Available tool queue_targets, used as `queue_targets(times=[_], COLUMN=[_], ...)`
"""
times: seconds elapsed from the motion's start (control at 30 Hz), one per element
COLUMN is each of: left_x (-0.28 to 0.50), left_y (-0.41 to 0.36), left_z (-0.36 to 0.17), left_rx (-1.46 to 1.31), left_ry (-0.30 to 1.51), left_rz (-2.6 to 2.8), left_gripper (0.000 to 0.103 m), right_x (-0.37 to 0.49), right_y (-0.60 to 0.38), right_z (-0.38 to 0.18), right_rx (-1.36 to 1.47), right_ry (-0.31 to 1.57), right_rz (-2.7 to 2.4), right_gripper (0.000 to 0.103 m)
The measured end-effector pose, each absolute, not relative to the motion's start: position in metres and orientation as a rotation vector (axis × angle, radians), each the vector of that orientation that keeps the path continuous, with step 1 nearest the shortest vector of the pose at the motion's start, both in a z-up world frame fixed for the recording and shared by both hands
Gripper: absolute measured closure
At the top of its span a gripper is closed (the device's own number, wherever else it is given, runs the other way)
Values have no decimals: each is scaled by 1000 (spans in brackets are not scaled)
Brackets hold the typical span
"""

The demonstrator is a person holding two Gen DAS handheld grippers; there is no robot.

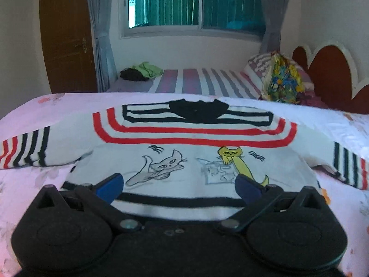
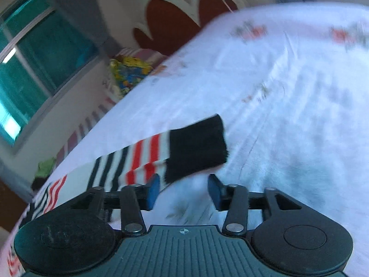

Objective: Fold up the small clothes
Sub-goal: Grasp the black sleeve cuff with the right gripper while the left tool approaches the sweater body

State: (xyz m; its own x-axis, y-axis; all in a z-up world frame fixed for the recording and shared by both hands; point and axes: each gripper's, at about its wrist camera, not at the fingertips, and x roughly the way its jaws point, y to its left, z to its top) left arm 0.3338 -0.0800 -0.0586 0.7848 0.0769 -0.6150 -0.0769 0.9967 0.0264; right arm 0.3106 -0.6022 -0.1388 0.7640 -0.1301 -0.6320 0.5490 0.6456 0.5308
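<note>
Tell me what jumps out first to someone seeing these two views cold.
A child's white sweater lies spread flat on the floral bedsheet, red and black stripes at the chest, a grey cat and a yellow cat drawn below. The left gripper hangs open over its hem. In the right wrist view the right gripper is open just short of the sleeve's black cuff.

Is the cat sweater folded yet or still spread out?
Spread out. The sweater lies flat on the bed sheet, front up, both striped sleeves stretched sideways; the black cuff lies flat too.
</note>
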Motion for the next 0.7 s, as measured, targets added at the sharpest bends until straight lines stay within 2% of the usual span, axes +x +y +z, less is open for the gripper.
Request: queue_targets(times=[0.23, 0.27, 0.3, 0.33, 0.5, 0.7], left_x=[356, 357, 358, 359, 360, 377], left_y=[-88, -88, -86, -83, -57, -15], left_z=[-74, -76, -78, -79, -72, -64], left_rx=[33, 38, 44, 47, 58, 52], left_ry=[709, 714, 723, 729, 692, 678], left_rz=[100, 108, 116, 123, 144, 149], left_gripper=[1, 1, 1, 1, 1, 1], right_x=[303, 305, 307, 309, 330, 362], right_y=[-615, -615, -616, -616, -595, -517], right_z=[-145, -144, -143, -143, -123, -83], right_rx=[852, 848, 828, 813, 646, 510], right_ry=[506, 505, 516, 534, 522, 490], right_rz=[-395, -400, -418, -426, -383, -193], right_gripper=[56, 63, 88, 98, 98, 98])
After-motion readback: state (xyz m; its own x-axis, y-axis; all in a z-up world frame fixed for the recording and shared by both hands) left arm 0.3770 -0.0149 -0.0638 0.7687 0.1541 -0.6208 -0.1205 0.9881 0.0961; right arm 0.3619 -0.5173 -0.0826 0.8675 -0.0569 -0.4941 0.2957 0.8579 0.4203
